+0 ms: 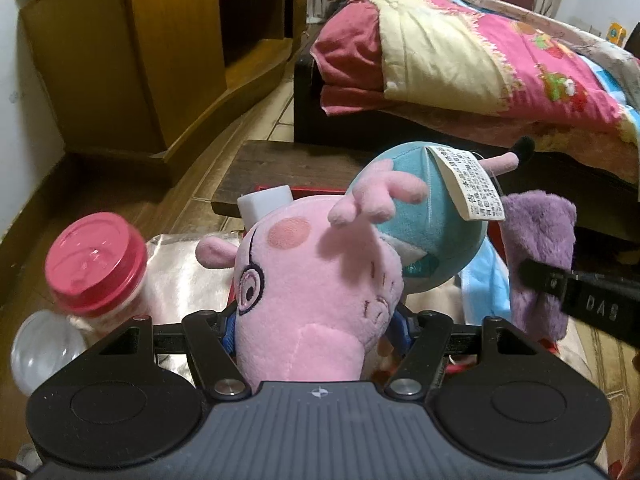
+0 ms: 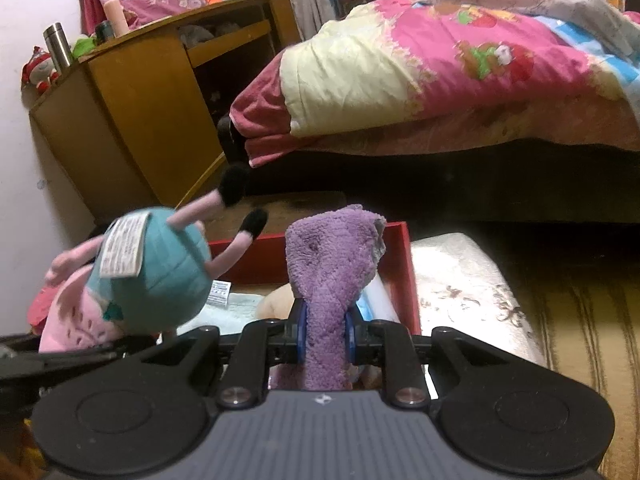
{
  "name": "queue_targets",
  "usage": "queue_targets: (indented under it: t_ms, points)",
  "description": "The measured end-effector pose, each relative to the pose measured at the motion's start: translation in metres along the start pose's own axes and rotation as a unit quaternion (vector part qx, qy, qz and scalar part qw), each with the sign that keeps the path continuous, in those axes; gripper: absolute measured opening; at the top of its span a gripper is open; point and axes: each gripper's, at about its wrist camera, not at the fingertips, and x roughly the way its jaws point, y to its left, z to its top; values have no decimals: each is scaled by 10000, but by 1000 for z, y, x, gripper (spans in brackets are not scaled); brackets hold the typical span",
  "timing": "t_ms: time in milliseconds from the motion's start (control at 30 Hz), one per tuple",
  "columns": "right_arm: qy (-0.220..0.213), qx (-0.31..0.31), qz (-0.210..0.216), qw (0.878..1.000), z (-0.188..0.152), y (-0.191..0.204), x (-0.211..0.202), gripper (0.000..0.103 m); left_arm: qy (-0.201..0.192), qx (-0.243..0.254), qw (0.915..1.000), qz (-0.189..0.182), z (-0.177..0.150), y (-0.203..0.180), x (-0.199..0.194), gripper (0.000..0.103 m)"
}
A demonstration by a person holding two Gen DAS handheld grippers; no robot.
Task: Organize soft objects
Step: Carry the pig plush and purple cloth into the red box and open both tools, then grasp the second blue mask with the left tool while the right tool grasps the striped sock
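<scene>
My left gripper [image 1: 316, 328] is shut on a pink pig plush [image 1: 312, 272] in a teal dress, which lies head toward the camera with a white label on its body. The same plush [image 2: 152, 272] shows at the left of the right wrist view, legs pointing up. My right gripper [image 2: 326, 336] is shut on a fluffy purple cloth [image 2: 332, 272], which stands up between the blue pads. In the left wrist view that purple cloth [image 1: 540, 248] and a black finger [image 1: 560, 292] of the right gripper are just right of the plush. Both hang over an open red box [image 2: 396, 264].
The red box holds a light blue cloth [image 2: 232, 312] and other soft items. A pink-lidded jar [image 1: 94, 264] and a clear globe [image 1: 44, 344] stand left. A white floral cushion [image 2: 468, 292] lies right of the box. Beyond are a wooden cabinet [image 2: 132, 120] and a bed with a pink quilt [image 2: 460, 68].
</scene>
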Motion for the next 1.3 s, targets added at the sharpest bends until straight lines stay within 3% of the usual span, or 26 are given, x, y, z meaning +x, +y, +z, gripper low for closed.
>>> queue_targets:
  t_ms: [67, 200, 267, 433, 800, 1067, 1300]
  points:
    - [-7, 11, -54, 10000, 0, -1, 9, 3, 48, -12, 10000, 15, 3, 0, 7, 67]
    - [-29, -117, -150, 9998, -2, 1, 15, 34, 61, -92, 9999, -42, 4, 3, 12, 74]
    - [-92, -119, -119, 9998, -2, 1, 13, 41, -20, -159, 9999, -10, 4, 6, 9, 77]
    - [-38, -82, -4, 10000, -1, 0, 7, 41, -61, -97, 9999, -23, -5, 16, -8, 77]
    - [-66, -227, 56, 9997, -19, 8, -41, 41, 46, -340, 9978, -575, -55, 45, -63, 77]
    - [195, -255, -99, 9994, -49, -4, -62, 41, 490, -298, 9946, -867, -98, 38, -64, 77]
    - [408, -267, -222, 9986, -66, -19, -66, 41, 1039, -254, 9866, -1233, -137, 16, -51, 75]
